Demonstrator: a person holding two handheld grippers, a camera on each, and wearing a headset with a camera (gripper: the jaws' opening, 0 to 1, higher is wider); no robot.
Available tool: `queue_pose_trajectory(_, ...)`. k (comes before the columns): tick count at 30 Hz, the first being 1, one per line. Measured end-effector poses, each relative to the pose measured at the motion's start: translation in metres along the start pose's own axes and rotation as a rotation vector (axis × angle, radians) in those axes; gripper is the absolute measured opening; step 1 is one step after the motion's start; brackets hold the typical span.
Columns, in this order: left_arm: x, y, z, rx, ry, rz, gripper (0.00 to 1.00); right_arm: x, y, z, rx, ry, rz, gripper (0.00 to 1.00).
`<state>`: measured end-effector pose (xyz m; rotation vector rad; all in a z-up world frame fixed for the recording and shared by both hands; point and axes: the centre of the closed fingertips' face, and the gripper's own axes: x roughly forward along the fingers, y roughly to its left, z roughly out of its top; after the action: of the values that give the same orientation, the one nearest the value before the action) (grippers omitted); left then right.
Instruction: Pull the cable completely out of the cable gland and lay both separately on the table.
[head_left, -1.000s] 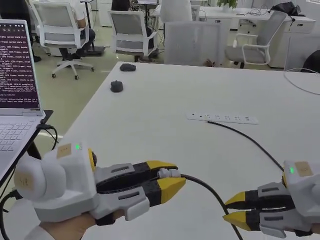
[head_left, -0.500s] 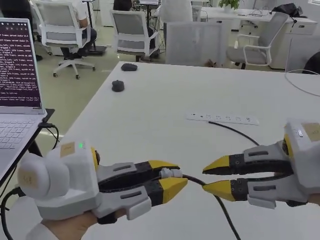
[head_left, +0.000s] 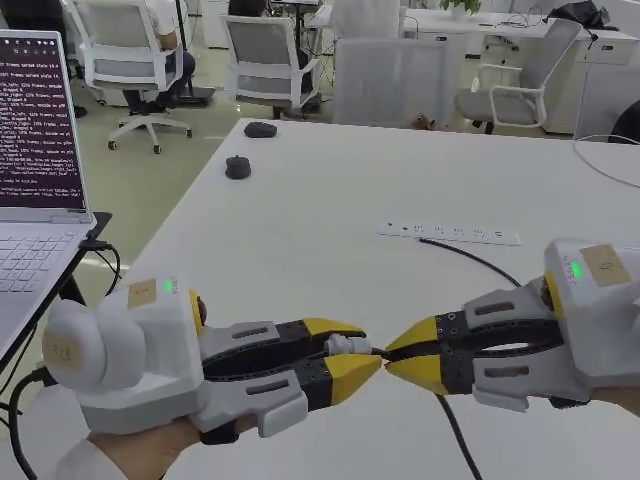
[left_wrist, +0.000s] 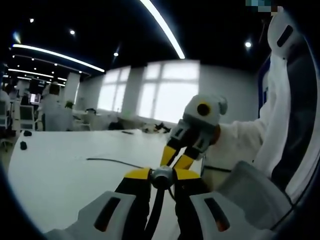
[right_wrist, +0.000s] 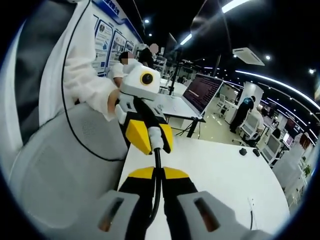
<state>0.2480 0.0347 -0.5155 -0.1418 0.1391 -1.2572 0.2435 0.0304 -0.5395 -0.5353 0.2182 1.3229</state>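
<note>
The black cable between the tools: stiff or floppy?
Probably floppy: the thin black cable bends in a loose curve past the right tool. Likely light, being so thin. Its smooth jacket may slip when pulled from the small pale cable gland.

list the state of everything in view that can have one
left tool, shut on the cable gland
right tool, shut on the cable right beside the gland
cable gland, held above the table, cable in it
cable, not yet pulled out of the gland
laptop, open, screen lit
power strip, flat on the table, cord attached
</note>
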Motion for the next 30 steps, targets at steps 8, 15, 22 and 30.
queue_pose_trajectory(8,0.001,-0.001,0.001,-0.007,0.000,0.002,0.17,0.001,-0.001,-0.005,0.020,-0.012,-0.005,0.03)
queue_pose_trajectory(15,-0.001,0.003,0.004,-0.019,-0.017,0.019,0.17,-0.001,-0.007,-0.012,0.039,-0.015,-0.024,0.03)
queue_pose_trajectory(22,-0.003,0.006,0.005,-0.025,-0.021,0.029,0.17,-0.002,-0.009,-0.024,0.053,0.014,-0.039,0.03)
queue_pose_trajectory(30,-0.006,0.012,0.004,-0.028,-0.023,0.039,0.17,-0.002,-0.010,-0.055,0.107,0.073,-0.049,0.03)
